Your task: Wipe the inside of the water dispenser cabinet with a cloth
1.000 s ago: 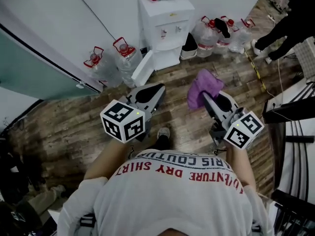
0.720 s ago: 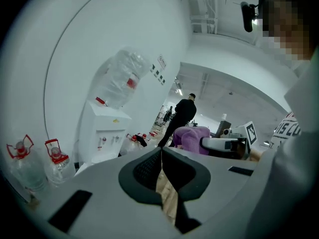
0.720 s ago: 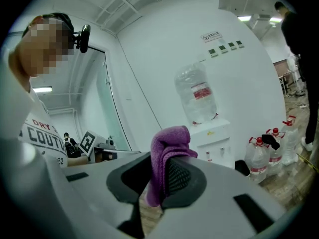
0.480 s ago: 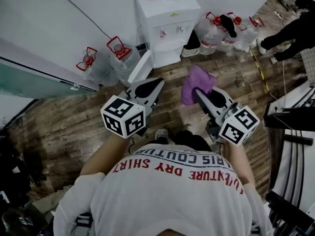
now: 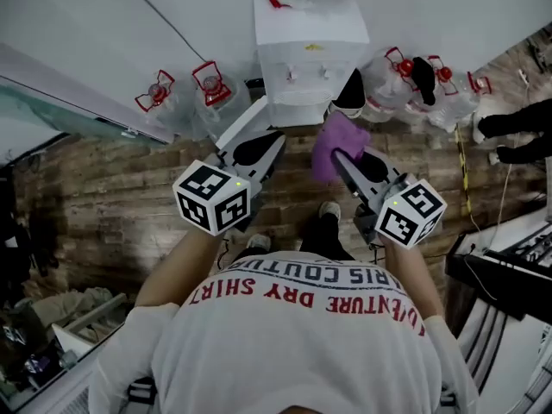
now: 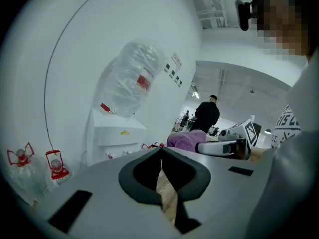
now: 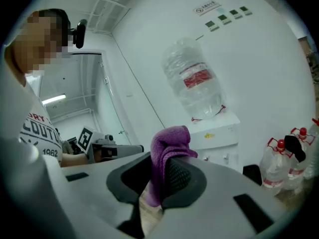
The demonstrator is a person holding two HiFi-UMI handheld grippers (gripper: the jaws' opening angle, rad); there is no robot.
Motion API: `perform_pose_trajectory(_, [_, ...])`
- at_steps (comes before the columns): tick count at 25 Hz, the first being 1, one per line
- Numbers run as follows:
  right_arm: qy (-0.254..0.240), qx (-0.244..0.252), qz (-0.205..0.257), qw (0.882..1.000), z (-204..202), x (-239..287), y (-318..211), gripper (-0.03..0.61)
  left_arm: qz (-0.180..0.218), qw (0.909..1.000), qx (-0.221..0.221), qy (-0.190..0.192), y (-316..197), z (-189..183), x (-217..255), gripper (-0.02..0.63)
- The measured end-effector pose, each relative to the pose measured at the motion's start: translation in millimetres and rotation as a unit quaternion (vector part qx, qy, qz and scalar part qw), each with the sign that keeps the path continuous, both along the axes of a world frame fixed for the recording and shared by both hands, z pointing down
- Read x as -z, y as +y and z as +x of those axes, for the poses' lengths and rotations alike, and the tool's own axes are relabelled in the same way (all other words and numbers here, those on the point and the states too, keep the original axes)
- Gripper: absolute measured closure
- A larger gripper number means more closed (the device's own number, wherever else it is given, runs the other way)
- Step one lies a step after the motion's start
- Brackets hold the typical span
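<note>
Right tool (image 5: 333, 156) clamped on purple cloth (image 5: 338, 138), wad bunched over tips. Left tool (image 5: 274, 138) pressed together, nothing between jaws. Water dispenser (image 5: 310, 63) straight ahead of both tools, apart from them. Cabinet door (image 5: 247, 124) seems swung open, just beyond left tool. Cabinet interior not visible.

Step in hand, likely: approach. Get low, lead cloth-first into opening, steady door with left tool. Keep clamp firm, press cloth against inner walls, not bare tips.

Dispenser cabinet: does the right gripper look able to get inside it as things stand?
Probably yes: the cabinet door stands open, and the right gripper, shut on the purple cloth, is before the water dispenser with only floor between. The inside itself is unseen.
</note>
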State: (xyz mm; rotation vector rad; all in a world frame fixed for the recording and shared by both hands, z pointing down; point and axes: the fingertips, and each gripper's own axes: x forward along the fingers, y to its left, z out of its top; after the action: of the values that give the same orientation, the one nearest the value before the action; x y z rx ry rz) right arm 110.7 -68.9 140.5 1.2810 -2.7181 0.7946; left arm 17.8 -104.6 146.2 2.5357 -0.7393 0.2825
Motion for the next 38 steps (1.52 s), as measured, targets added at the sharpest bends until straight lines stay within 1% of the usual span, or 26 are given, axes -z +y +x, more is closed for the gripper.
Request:
perform_pose_trajectory(5, [0.013,0.065,0.004,0.998,28.8,-18.9,-39.9,0.515,0.015,0.9983,0.055,-0.016,-25.8,30.0,-11.9,0.586])
perform_pose_trajectory(9, [0.036,0.093,0.002,0.995,38.8,-49.2,-64.2,0.515,0.028,0.9962,0.078,-0.026,-41.5,46.6,-29.9,0.586])
perform_pose_trajectory(12, [0.042,0.107,-0.009,0.993,37.0,-73.0,-73.4,0.515,0.014,0.9939,0.104,-0.034,-44.9,42.3,-51.5,0.586])
perform_pose_trajectory(17, [0.046,0.102,-0.019,0.994,28.4,-116.7,-91.2,0.515,-0.019,0.9909,0.128,-0.038,-59.7,21.5,-101.6,0.586])
perform_pose_trajectory(20, [0.049,0.097,-0.027,0.994,17.6,-148.6,-97.0,0.515,-0.026,0.9898,0.136,-0.034,-70.1,7.5,-131.2,0.586])
perform_pose_trajectory(22, [0.053,0.096,-0.027,0.994,11.2,-172.8,-99.0,0.515,-0.023,0.9901,0.134,-0.034,-75.8,0.8,-152.9,0.586])
perform_pose_trajectory(24, [0.058,0.101,-0.022,0.993,4.5,-199.6,-105.0,0.515,-0.015,0.9905,0.132,-0.035,-83.6,-5.8,-178.1,0.586])
perform_pose_trajectory(27, [0.070,0.104,-0.012,0.992,-4.2,-248.0,-119.5,0.515,-0.008,0.9894,0.143,-0.025,-97.7,-20.0,-223.5,0.586])
perform_pose_trajectory(30, [0.077,0.102,-0.001,0.992,-11.2,-302.3,-130.1,0.515,-0.001,0.9877,0.154,-0.025,-108.9,-32.5,-278.8,0.586])
perform_pose_trajectory(34, [0.088,0.115,0.016,0.989,-25.9,-380.7,-139.6,0.515,-0.005,0.9854,0.169,-0.023,-117.5,-47.1,-355.5,0.586])
perform_pose_trajectory(38, [0.107,0.115,0.019,0.987,-31.3,-458.9,-156.8,0.515,-0.002,0.9869,0.161,-0.016,-128.6,-51.0,-426.2,0.586])
